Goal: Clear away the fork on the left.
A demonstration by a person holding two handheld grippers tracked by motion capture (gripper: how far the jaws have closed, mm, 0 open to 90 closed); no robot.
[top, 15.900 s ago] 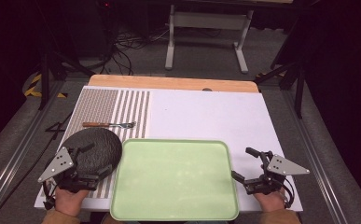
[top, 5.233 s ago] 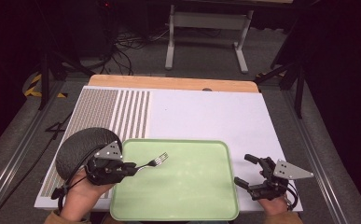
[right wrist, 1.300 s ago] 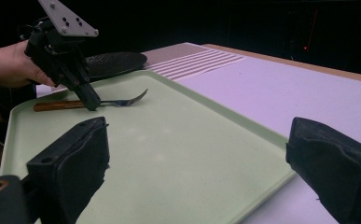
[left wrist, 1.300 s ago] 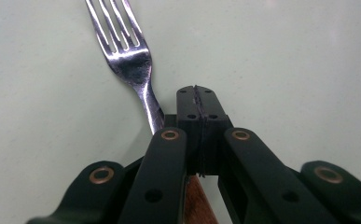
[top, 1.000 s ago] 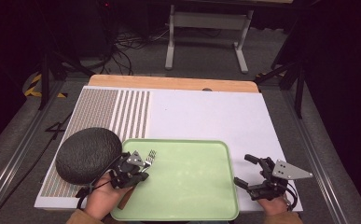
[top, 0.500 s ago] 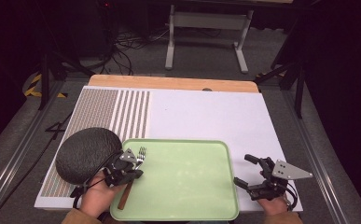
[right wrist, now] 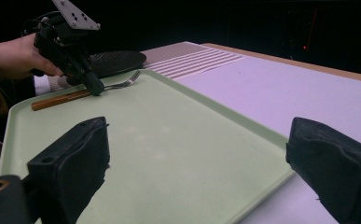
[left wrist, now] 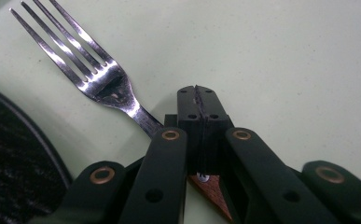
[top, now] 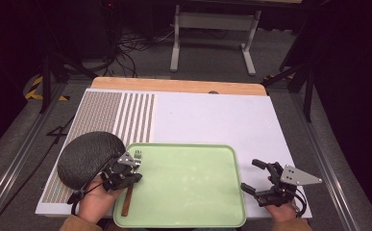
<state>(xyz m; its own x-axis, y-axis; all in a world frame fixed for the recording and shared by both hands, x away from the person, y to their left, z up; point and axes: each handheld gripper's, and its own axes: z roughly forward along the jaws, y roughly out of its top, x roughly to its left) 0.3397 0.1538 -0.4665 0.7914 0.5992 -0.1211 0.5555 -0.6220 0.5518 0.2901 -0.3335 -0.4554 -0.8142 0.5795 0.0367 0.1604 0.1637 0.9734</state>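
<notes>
A fork with a wooden handle (top: 126, 203) lies along the left edge of the pale green tray (top: 193, 147), tines pointing away from me. My left gripper (top: 135, 168) is shut on the fork's neck (left wrist: 143, 119), its jaws pressed together over the tray's bare floor (left wrist: 285, 70). In the right gripper view the left gripper (right wrist: 96, 88) points down onto the fork (right wrist: 117, 85). My right gripper (top: 251, 175) rests open at the tray's right edge, nothing between its jaws (right wrist: 201, 158).
A dark round plate (top: 88, 156) sits just left of the tray, touching its corner. Beyond them a white mat (top: 222, 118) has a striped patch (top: 121, 115) at its left. A wooden table edge (top: 174, 85) runs along the back.
My left gripper has carried the fork left across the tray to its left edge and turned it so the tines point away. The right gripper has stayed put.
</notes>
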